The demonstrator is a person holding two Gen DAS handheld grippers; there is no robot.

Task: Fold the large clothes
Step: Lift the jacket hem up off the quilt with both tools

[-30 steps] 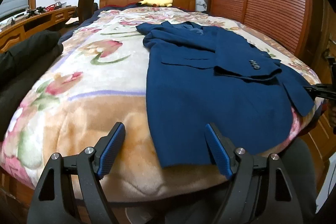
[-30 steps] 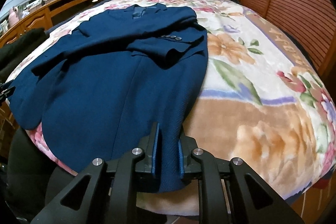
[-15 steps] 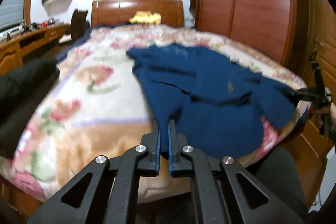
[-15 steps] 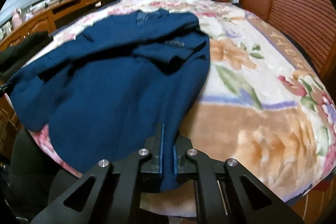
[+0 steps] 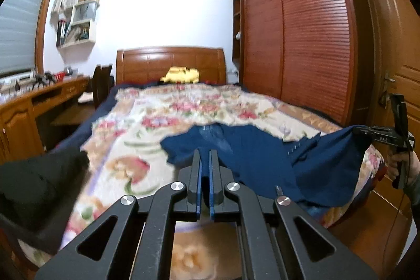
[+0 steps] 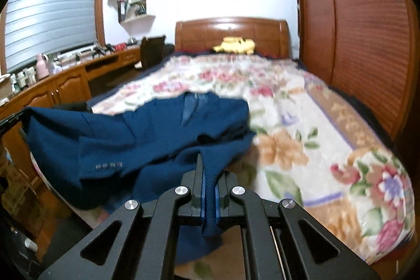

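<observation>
A dark navy suit jacket [image 6: 147, 138] of finely woven cloth lies rumpled on the floral blanket [image 6: 302, 127] of the bed [image 5: 170, 64], its hem end lifted off the blanket and slung between the two grippers. In the right wrist view, far to the left of the jaws, one corner of the hem is drawn out to a point where the other gripper's dark tip shows at the picture edge; nearer in, still left of the jaws, a sleeve cuff lies folded over the body with a row of four small buttons [image 6: 109, 165] along it. Straight ahead beyond the jaws the collar lies flat, its lighter blue inner lining showing. The right gripper [image 6: 208, 197] is closed tight on a fold of the hem, the cloth passing between the blue pads and hanging out below them. In the left wrist view the left gripper [image 5: 204, 185] has its jaws drawn almost together with navy cloth just ahead of the tips; whether cloth is pinched between the pads cannot be told there. To the right of those jaws the jacket spreads toward the bed's edge.
</observation>
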